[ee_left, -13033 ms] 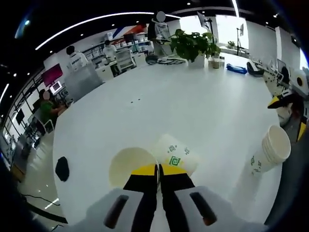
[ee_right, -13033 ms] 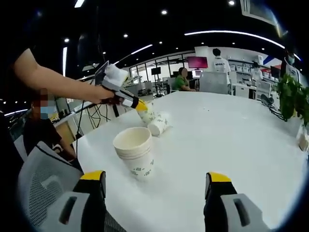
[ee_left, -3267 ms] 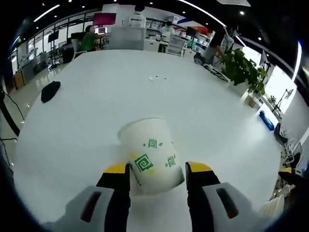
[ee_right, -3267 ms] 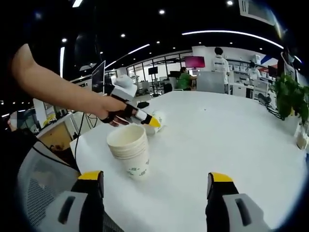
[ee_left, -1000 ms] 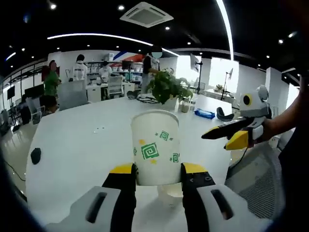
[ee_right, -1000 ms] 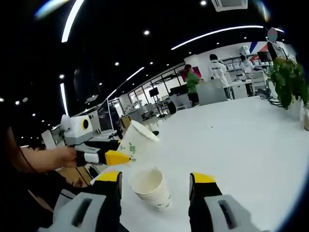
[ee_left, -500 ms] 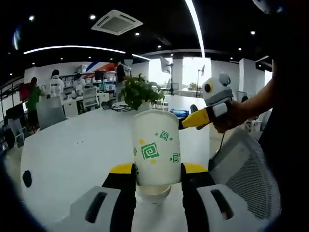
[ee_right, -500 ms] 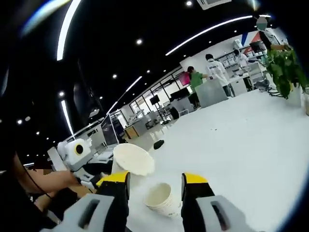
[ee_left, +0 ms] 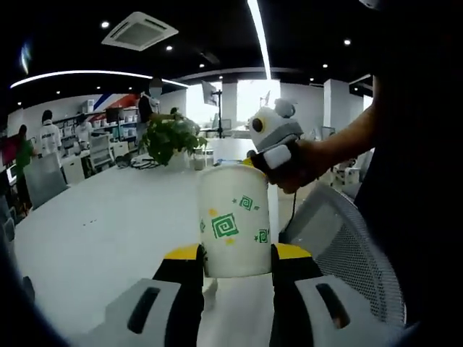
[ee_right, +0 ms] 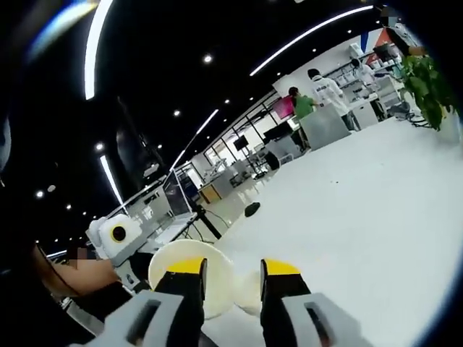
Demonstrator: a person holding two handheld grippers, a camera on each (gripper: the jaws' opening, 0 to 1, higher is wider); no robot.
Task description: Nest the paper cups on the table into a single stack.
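Note:
A white paper cup [ee_left: 235,220] with green square marks stands upright in my left gripper [ee_left: 235,254], which is shut on its lower part. Just under it a bit of the cup stack [ee_left: 210,285] peeks out on the white table [ee_left: 94,217]. My right gripper [ee_left: 269,148], held in a hand, hovers just behind the cup's rim. In the right gripper view the held cup's open mouth [ee_right: 189,278] lies by the left jaw of my right gripper [ee_right: 233,278]. The stack [ee_right: 249,289] shows in the narrow gap between the jaws. Nothing is clamped there.
A grey mesh chair [ee_left: 340,246] stands at the table's near edge on the right. A potted plant [ee_left: 165,137] sits at the table's far end. A small black object [ee_right: 251,210] lies on the table [ee_right: 362,202]. People stand at desks in the background.
The left gripper picked the lying cup up and brought it upright over the stack. The right gripper has come close behind the cup, and its jaws have narrowed.

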